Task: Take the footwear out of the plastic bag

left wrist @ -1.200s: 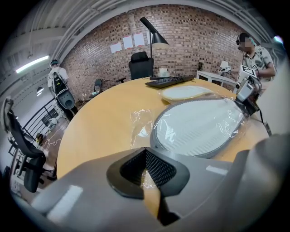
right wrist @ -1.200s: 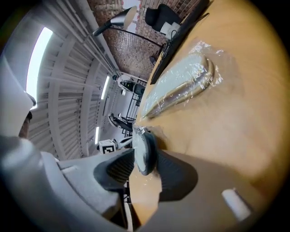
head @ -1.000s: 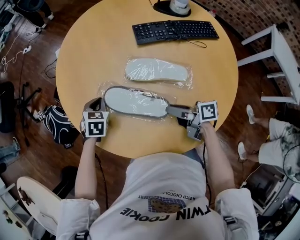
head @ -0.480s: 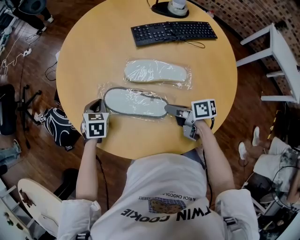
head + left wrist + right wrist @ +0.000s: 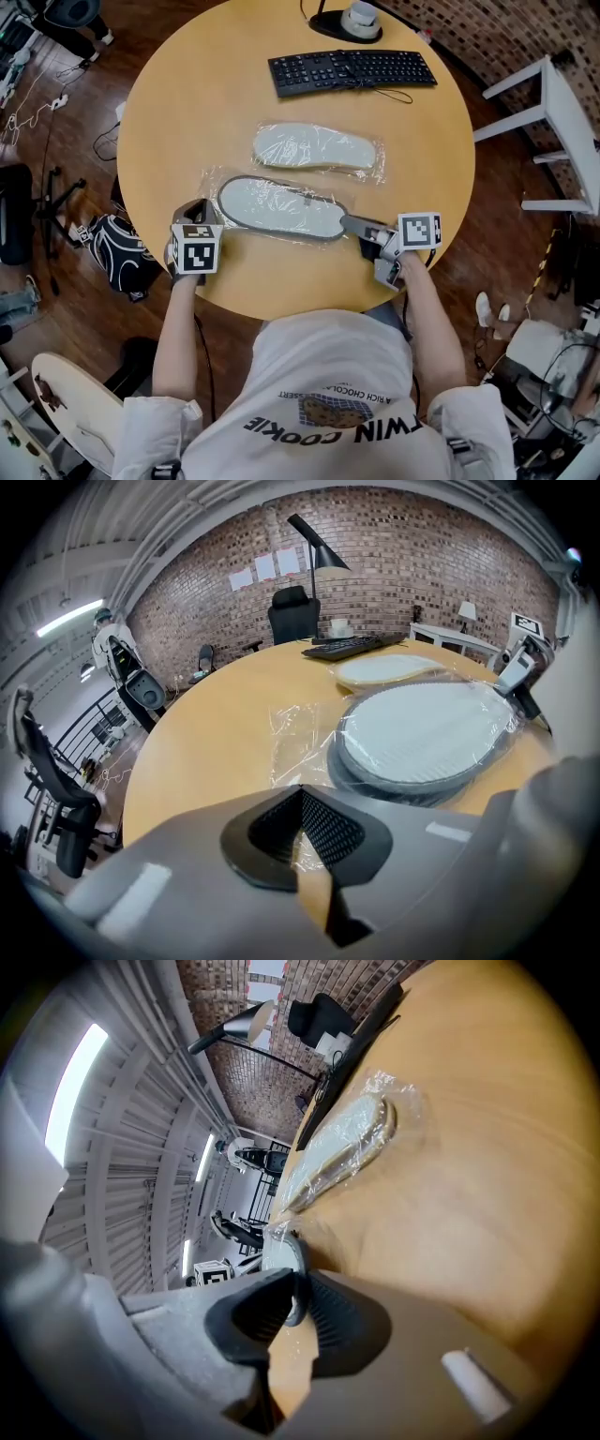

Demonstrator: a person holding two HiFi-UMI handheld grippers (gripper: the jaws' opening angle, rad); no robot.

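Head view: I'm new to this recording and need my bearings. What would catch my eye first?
A grey-rimmed sole in a clear plastic bag lies near the front of the round table, with the left gripper pinching the bag at one end and the right gripper, jaws closing, on the sole's other end. Beyond it lie a second bagged sole and a black keyboard.
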